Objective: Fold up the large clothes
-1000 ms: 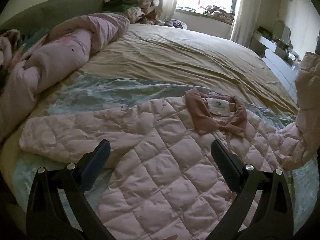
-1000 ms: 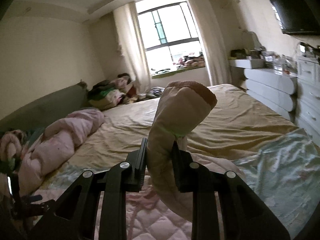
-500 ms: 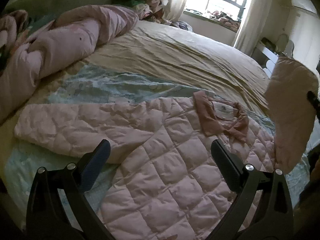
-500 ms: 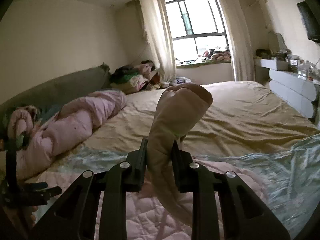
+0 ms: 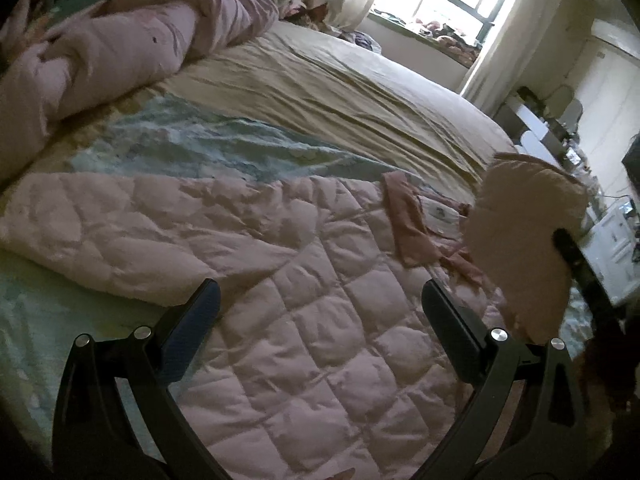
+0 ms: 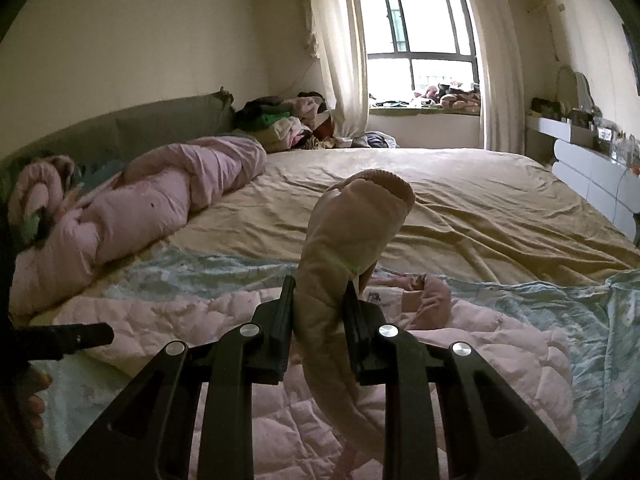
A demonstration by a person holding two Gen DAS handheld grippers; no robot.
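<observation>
The right gripper [image 6: 318,312] is clenched on the sleeve [image 6: 348,240] of the pink quilted jacket [image 5: 304,320], its two fingers pressed against the fabric from either side; the cuffed end of the sleeve stands up above and ahead of the fingertips, while the rest hangs down between the gripper's arms toward the jacket body below. From the left wrist view that same sleeve [image 5: 524,248] shows lifted off the bed, to the right of and above the left gripper [image 5: 320,320], with one dark finger of the right gripper [image 5: 576,264] against its far side. The left gripper is released — its fingers stand wide apart over the jacket's quilted body, and whether they touch the fabric cannot be told. The jacket lies spread flat directly under and ahead of it, the other sleeve [image 5: 120,228] stretched out to its left, the darker pink collar [image 5: 412,224] ahead and to the right. Beyond the jacket lie a pale blue sheet [image 5: 208,140] and a tan bedspread [image 5: 352,92]; a rolled pink duvet [image 5: 120,48] sits far left.
</observation>
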